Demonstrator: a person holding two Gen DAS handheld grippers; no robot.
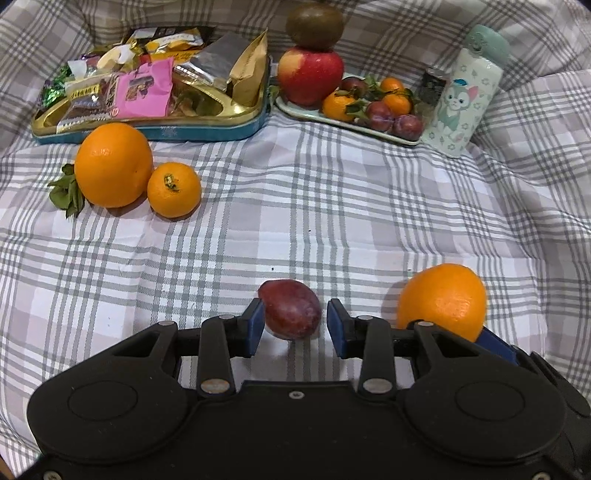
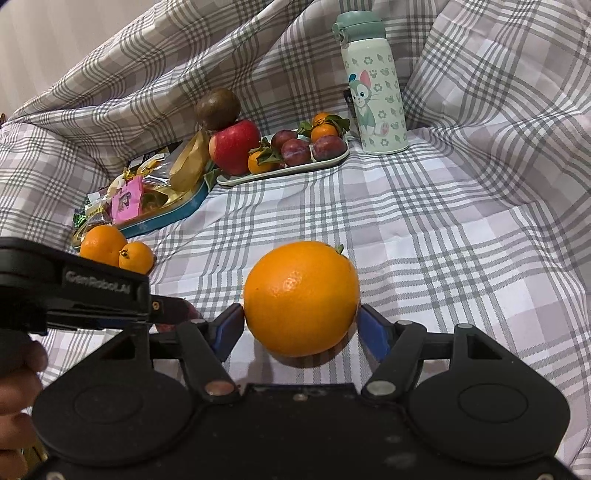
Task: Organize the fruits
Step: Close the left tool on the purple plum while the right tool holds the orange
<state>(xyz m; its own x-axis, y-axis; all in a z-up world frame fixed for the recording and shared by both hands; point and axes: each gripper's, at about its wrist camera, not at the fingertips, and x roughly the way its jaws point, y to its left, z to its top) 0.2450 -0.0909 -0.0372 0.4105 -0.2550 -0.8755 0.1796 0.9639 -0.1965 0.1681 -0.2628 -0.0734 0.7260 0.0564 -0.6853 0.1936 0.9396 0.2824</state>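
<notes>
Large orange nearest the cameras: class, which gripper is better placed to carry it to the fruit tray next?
Right. The right gripper has its fingers on both sides of the large orange; the left gripper straddles a plum.

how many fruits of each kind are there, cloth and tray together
large oranges: 2
small mandarins: 4
plums: 4
red apple: 1
brown-green fruit on top of the apple: 1
total: 12
</notes>
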